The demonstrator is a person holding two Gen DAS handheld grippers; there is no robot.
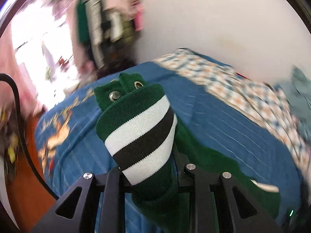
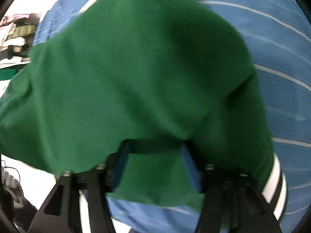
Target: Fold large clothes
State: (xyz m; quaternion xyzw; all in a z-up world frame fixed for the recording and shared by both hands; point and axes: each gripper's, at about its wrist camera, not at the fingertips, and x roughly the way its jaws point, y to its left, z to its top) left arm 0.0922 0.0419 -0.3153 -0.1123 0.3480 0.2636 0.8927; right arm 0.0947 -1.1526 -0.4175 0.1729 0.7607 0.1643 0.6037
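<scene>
A green garment with a green, white and black striped waistband (image 1: 136,124) and metal eyelets rises from between the fingers of my left gripper (image 1: 151,172), which is shut on it. The rest of the green cloth (image 1: 223,170) trails down onto the blue bed sheet (image 1: 213,120). In the right wrist view the green garment (image 2: 145,77) fills most of the frame and drapes over my right gripper (image 2: 155,155). Its jaws stand apart, with loose cloth hanging between them. A piece of striped waistband (image 2: 276,182) shows at the lower right.
A checked blanket (image 1: 223,81) lies at the far side of the bed. Blurred hanging clothes (image 1: 105,25) and a bright window are behind. A black cable (image 1: 17,116) curves at the left. Piled clothes (image 2: 17,35) sit at the left beyond the blue striped sheet (image 2: 281,58).
</scene>
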